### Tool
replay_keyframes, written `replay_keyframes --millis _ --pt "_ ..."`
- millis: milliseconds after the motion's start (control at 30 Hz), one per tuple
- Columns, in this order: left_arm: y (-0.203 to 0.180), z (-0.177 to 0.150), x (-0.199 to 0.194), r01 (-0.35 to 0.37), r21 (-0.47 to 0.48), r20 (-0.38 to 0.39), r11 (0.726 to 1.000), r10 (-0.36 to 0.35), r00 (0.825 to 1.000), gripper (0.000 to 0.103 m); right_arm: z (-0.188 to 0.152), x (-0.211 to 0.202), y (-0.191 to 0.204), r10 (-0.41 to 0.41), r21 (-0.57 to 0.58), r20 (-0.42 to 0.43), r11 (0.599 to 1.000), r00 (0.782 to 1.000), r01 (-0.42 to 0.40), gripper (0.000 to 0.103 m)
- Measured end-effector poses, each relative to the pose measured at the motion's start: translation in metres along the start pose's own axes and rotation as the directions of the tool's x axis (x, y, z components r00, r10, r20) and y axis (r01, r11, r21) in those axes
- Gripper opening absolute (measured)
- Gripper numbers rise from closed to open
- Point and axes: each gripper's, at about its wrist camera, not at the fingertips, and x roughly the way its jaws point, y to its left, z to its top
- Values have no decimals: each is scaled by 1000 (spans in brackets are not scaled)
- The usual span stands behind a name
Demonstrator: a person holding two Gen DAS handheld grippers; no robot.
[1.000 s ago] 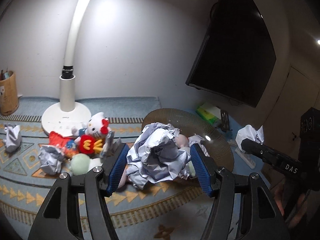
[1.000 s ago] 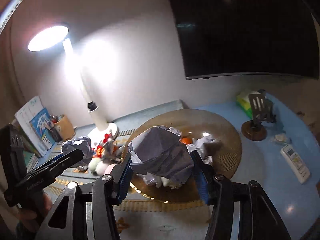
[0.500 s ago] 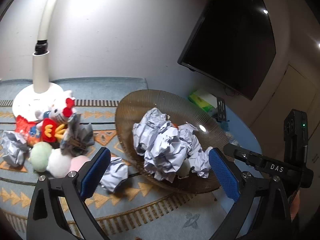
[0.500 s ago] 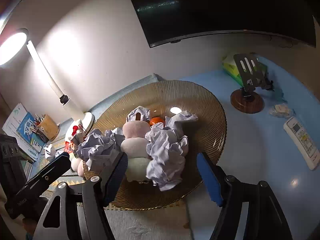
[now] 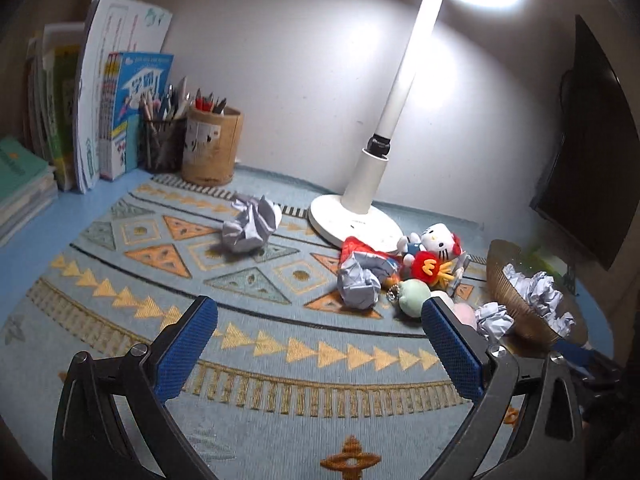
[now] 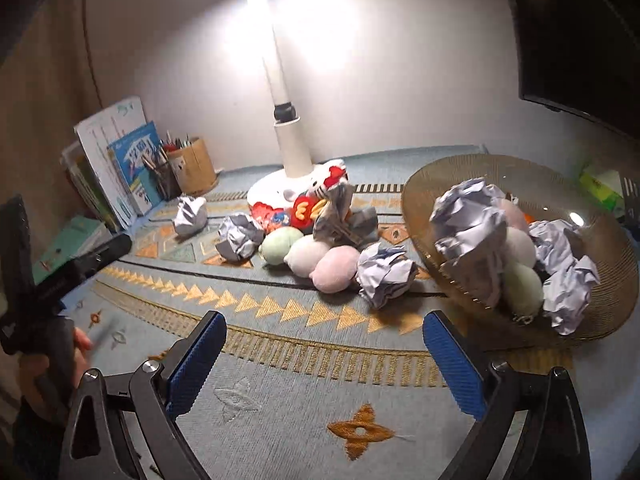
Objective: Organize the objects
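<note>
Your left hand-held gripper [image 5: 320, 332] hangs over the blue patterned woven mat [image 5: 248, 364] on the bench, its blue-padded fingers [image 5: 186, 350] spread wide apart with nothing between them. Your right hand-held gripper [image 6: 325, 344] sits the same way at the bottom of its frame, fingers apart and empty above the mat.

Right of centre in the right wrist view, the ribbed amber glass bowl [image 6: 616, 248] holds several crumpled white paper balls [image 6: 470, 220] piled with pale plush eggs [image 6: 520, 284]. Just beside the bowl's left rim, one loose crumpled white paper ball [image 6: 384, 274] lies on the mat, touching a pink plush egg [image 6: 335, 268]. To the left of that lie a cream plush egg [image 6: 306, 254] and a pale green plush egg [image 6: 280, 245], then another crumpled grey-white paper ball [image 6: 239, 236].

A further crumpled white paper wad [image 5: 251, 229] sits alone on the mat at centre of the left wrist view, well apart from the bowl. A white Hello Kitty plush with a red bow [image 5: 438, 240] and a red plush with a yellow M [image 5: 430, 267] lean against the round base of the white desk lamp [image 5: 352, 224]. In the upper left, a tan cylindrical pen holder [image 5: 212, 146] and a black mesh pen cup [image 5: 162, 144] stand beside upright books [image 5: 120, 112].
</note>
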Motion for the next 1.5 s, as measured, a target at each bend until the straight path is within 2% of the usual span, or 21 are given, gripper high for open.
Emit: replay_keyframes --millis 67,133,200,267,333,533,600,800,1233,1500 --pt "16 -4 4 73 -81 -8 994 -74 997 102 -1 17 -4 27 65 -45 998 999 -24 99" --pt "22 -10 10 73 -110 -24 991 -76 997 102 -7 24 -11 44 113 -41 993 998 -39 99" --pt "20 -11 18 74 -115 -60 991 -82 995 102 -8 28 -15 3 132 -61 991 998 5 99" --pt "19 -14 22 76 -120 -75 990 -85 994 102 -9 25 -16 4 142 -37 990 999 2 99" --pt "14 -16 25 75 -105 -99 992 -85 991 102 -9 26 -12 -35 124 -41 991 999 40 99" --pt "-1 -21 25 24 -8 -92 1000 -25 995 102 -11 29 20 -146 -50 -46 988 988 144 99" --pt "-4 -22 27 0 17 -99 1000 2 995 102 -12 29 22 -163 -65 -41 985 986 160 99" --pt "-6 -22 29 -9 34 -113 999 12 994 102 -10 31 10 -144 -2 -61 990 988 144 101" --pt "-3 -22 30 -15 10 -123 1000 17 992 102 -10 34 12 -149 -18 -78 989 986 148 101" --pt "6 -20 31 -10 -39 -126 999 5 992 102 -10 35 13 -146 -20 -91 989 985 144 101"
